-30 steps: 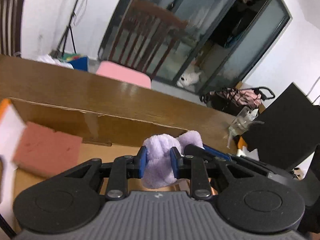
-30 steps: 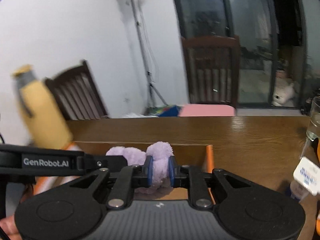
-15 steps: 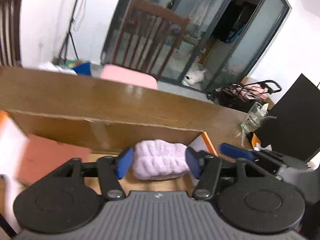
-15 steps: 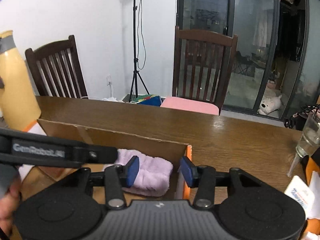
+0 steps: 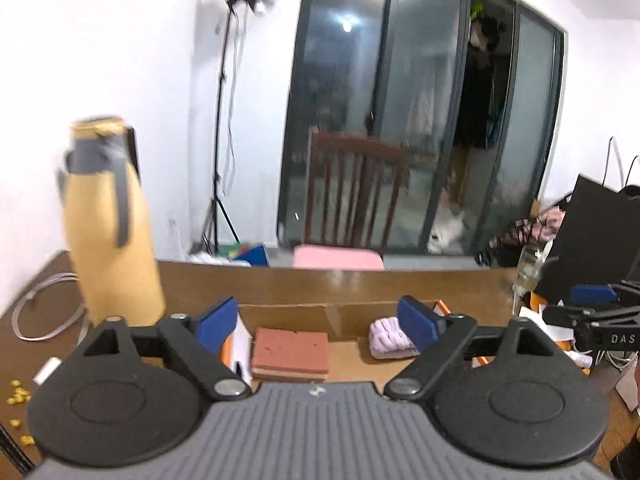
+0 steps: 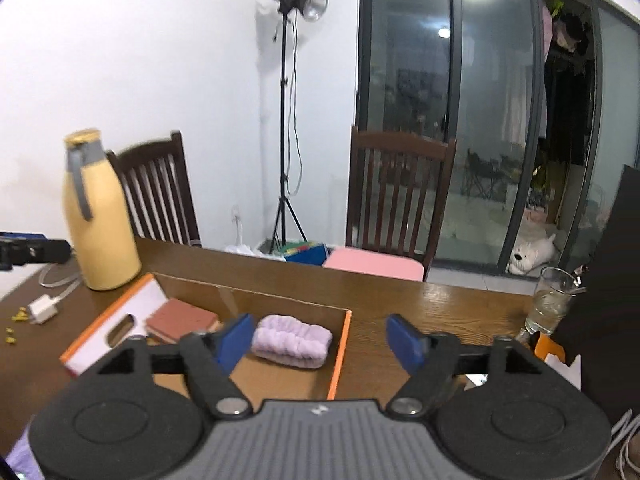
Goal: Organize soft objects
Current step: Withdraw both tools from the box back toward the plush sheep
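Observation:
A folded purple fluffy cloth (image 6: 293, 341) lies inside the open cardboard box (image 6: 340, 354), at its right side; it also shows in the left wrist view (image 5: 386, 338). A reddish-brown sponge block (image 5: 291, 354) lies in the box to the cloth's left, seen too in the right wrist view (image 6: 180, 318). My left gripper (image 5: 320, 326) is open and empty, raised in front of the box. My right gripper (image 6: 322, 340) is open and empty, above the box's near right edge. The right gripper's tip (image 5: 592, 312) shows at the far right of the left wrist view.
A tall yellow flask (image 6: 98, 216) stands on the wooden table (image 6: 440, 308) left of the box, with a white charger and cable (image 6: 44, 306) beside it. A drinking glass (image 6: 550, 300) and a black screen (image 6: 612, 280) stand at the right. Two wooden chairs stand behind the table.
Both grippers opened and let go of the purple cloth, which now lies in the box. Both have pulled up and back from it.

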Tool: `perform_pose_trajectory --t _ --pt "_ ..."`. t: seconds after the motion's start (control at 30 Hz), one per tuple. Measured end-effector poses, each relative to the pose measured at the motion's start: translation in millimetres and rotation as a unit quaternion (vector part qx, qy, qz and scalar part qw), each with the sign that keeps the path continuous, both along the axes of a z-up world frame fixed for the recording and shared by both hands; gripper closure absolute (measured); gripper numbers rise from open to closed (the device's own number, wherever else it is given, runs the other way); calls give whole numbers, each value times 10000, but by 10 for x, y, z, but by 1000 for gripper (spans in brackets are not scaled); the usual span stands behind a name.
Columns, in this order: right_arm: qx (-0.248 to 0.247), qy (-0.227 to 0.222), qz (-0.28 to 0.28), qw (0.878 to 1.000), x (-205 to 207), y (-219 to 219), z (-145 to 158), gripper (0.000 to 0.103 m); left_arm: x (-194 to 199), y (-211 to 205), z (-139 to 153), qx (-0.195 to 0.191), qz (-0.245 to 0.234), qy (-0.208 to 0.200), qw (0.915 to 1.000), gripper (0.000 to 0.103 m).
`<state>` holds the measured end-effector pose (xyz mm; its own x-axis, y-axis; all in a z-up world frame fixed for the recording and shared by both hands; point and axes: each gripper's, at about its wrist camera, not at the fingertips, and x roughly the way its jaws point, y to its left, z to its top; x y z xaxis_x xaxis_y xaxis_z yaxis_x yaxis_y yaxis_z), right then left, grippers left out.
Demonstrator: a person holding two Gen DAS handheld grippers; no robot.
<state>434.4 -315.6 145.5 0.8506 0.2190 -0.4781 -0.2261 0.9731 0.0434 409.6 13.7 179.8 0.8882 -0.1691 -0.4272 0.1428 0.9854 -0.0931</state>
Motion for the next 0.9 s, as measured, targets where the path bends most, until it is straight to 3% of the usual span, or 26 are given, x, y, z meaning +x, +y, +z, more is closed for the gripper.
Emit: perform_pose_trajectory --t 0.2,0.43,0.53,0.67,0.77,0.9 --pt "283 -327 -18 9991 -680 41 16 27 -727 60 -30 120 408 -539 9976 11" --pt "207 -1256 -4 9919 -1977 146 -392 15 -1990 274 -535 41 674 -1271 9896 0" --pt "270 -1384 46 9900 -2469 166 -707 12 -2464 337 -860 -86 765 -1277 9888 0" --pt "491 -1444 -236 9880 -3017 182 -1152 8 -2929 433 -1299 -173 944 -944 9909 0" --pt "713 -1203 -110 9901 -3316 208 -1400 7 -3200 429 -1444 -215 741 -861 9933 0" --pt "356 -1196 115 9921 -3500 347 -1479 7 -3216 335 -1473 -2 342 -892 9954 0"
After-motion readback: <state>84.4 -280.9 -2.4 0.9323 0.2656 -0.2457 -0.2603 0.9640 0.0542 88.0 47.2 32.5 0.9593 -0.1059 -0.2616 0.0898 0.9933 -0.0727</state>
